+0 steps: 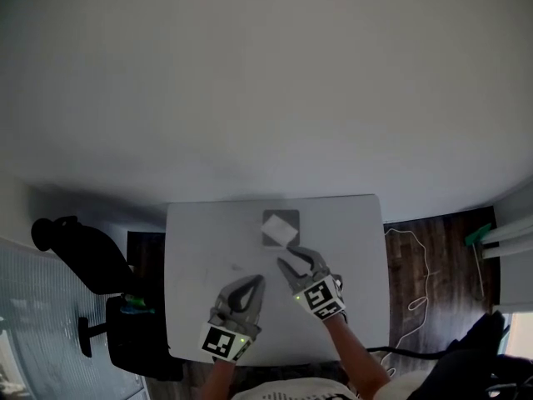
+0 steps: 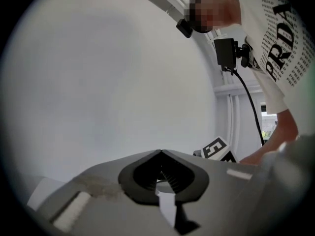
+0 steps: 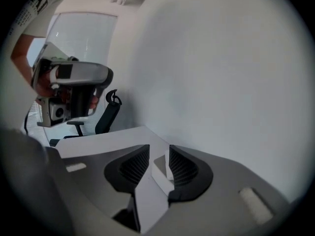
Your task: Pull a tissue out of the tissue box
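White table (image 1: 200, 240), one tissue box (image 1: 280, 227), two tongs — left tongs (image 1: 259, 281) pressed together, right tongs (image 1: 293, 257) apart.

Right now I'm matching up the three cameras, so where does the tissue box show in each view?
Head view: the tissue box sits on the white table, just ahead of the right gripper.
Left gripper view: not in it.
Right gripper view: low centre, in the gap between the open jaws.
Shared landmark: the black office chair, in head and right gripper views.
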